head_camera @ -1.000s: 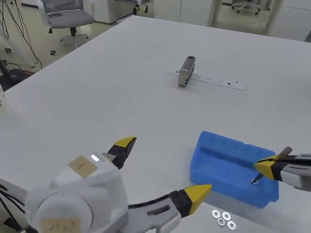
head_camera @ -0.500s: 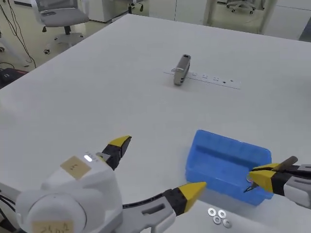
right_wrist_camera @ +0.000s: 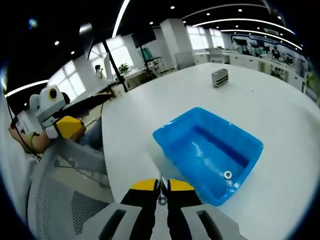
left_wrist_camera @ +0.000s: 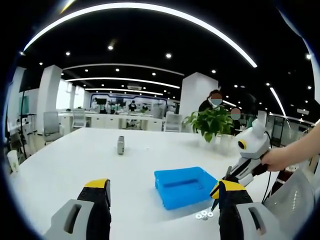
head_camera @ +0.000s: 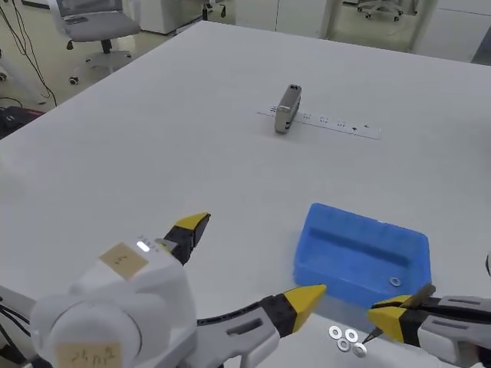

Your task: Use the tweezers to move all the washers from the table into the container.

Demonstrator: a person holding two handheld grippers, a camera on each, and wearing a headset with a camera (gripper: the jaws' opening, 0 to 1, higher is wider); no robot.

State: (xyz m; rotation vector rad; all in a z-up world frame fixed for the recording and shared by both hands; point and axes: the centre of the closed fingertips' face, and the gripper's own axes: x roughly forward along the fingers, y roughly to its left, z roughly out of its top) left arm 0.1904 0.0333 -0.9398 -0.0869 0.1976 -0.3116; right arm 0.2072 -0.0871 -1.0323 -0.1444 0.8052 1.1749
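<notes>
Right tongs [right_wrist_camera: 161,185] are clamped on the tweezers [head_camera: 421,292]. Left tongs [head_camera: 249,261] are spread wide and empty. Several washers [head_camera: 344,339] lie clustered on the desk [head_camera: 153,138] at lower right of the head view, just below the blue container [head_camera: 360,245]. One washer [right_wrist_camera: 228,174] lies inside it. Judged light, thin, hard and slippery: pinch a single one across its rim.

Head view looks down; all views share the container [head_camera: 360,253].
</notes>
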